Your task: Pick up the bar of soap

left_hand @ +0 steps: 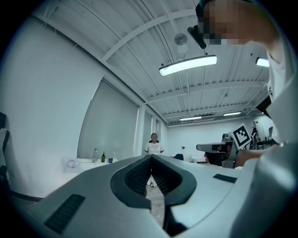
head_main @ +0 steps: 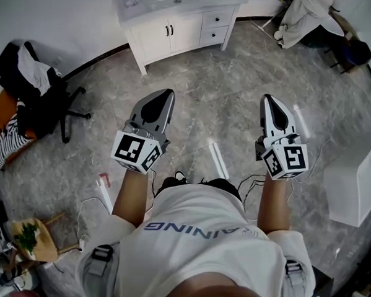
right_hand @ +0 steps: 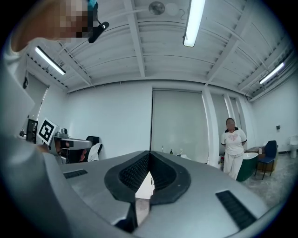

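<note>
I cannot make out a bar of soap in any view. A white vanity cabinet (head_main: 179, 28) with a pale countertop (head_main: 162, 1) stands against the far wall; small items on it are too small to tell. In the left gripper view the counter (left_hand: 86, 161) carries a tap and small bottles. My left gripper (head_main: 168, 92) and right gripper (head_main: 266, 97) are held side by side at waist height over the marble floor, well short of the cabinet. Both point forward. The left gripper (left_hand: 151, 156) and the right gripper (right_hand: 150, 152) are shut with nothing between their jaws.
A black office chair (head_main: 39, 90) draped with clothes stands at the left. A white tub (head_main: 357, 182) sits at the right, and a cloth-covered chair (head_main: 310, 18) at the back right. Cables trail on the floor (head_main: 239, 73). A person in white (right_hand: 233, 144) stands further off.
</note>
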Demonstrator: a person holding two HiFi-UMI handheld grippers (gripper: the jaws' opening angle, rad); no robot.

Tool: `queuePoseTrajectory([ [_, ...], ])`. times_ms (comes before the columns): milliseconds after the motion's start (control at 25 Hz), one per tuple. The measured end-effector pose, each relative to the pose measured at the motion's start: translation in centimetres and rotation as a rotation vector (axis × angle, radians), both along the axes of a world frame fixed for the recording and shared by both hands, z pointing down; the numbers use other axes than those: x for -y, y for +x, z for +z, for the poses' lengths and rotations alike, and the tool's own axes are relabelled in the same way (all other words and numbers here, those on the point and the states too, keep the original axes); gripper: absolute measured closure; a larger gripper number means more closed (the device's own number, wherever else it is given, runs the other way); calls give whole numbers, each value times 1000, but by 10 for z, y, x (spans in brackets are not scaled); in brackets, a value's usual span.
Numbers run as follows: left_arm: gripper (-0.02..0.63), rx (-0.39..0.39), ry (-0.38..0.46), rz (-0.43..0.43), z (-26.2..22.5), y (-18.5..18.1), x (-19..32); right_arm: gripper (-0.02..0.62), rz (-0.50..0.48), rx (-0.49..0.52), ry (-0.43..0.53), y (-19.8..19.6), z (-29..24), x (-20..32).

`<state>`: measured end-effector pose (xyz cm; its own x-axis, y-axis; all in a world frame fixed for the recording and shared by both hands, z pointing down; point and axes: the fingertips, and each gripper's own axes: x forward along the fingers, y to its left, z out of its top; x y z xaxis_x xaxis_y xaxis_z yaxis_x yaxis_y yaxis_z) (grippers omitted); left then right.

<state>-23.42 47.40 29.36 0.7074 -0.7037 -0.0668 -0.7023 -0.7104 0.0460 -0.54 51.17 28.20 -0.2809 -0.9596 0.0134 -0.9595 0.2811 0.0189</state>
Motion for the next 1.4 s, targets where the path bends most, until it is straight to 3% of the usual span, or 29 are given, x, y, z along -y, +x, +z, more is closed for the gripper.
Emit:
queuePoseTrajectory([
  [520,600,-7,-21,66,13,-17,36,588,11,-19,-24,-24,8,36],
  [800,600,26,-18,25,15,-3,82,588,-32,20,-26,-11,22,93],
  [1040,600,52,-15,25,14,50,142,588,-38,52,-12,42,25,155],
  [1400,600,82,-31,26,5,162,234,588,-46,83,-28,149,29,245],
])
